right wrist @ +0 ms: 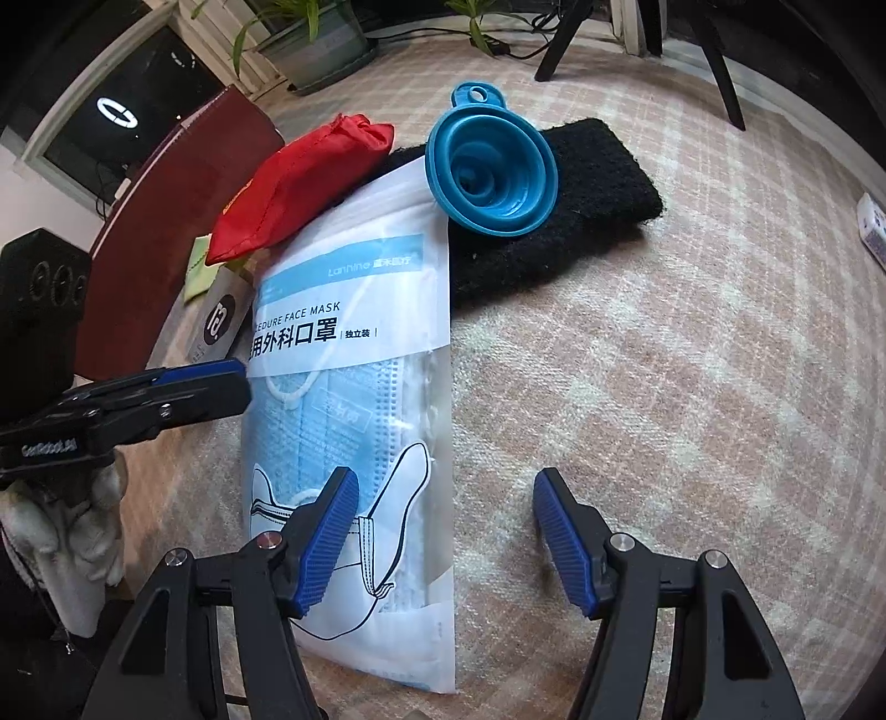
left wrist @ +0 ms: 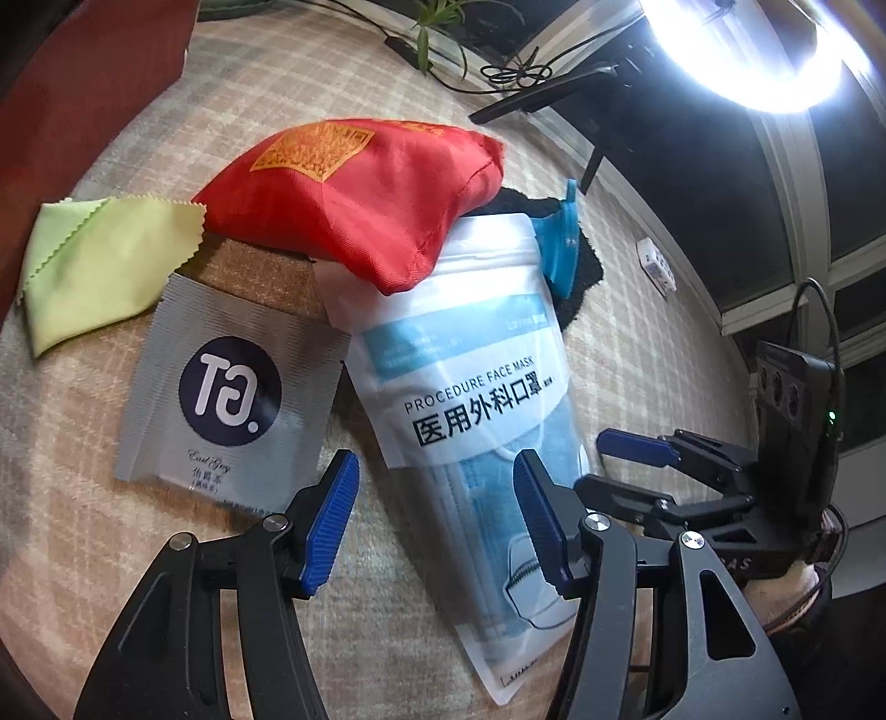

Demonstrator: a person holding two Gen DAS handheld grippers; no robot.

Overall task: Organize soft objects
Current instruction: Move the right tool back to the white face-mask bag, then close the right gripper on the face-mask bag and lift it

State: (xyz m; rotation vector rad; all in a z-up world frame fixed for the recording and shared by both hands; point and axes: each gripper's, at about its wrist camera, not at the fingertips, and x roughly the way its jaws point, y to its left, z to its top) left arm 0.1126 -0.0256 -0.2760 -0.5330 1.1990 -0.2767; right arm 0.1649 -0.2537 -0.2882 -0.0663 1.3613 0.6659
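The face-mask packet [left wrist: 465,387] lies flat between the open left tool [left wrist: 434,520] tips, and under the open right tool's [right wrist: 443,531] left finger. Its long axis runs from lower frame toward the upper middle, under the red pouch [left wrist: 360,194].

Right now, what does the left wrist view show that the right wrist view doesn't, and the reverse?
Only the left wrist view shows the lit ring lamp and the spread of the green cloth, which is just a sliver in the other view.

Only the right wrist view shows the planter and the funnel face-on, resting on the black knit.

Both show the face mask pack, red pouch, grey tea sachet, and the open left gripper and right gripper.
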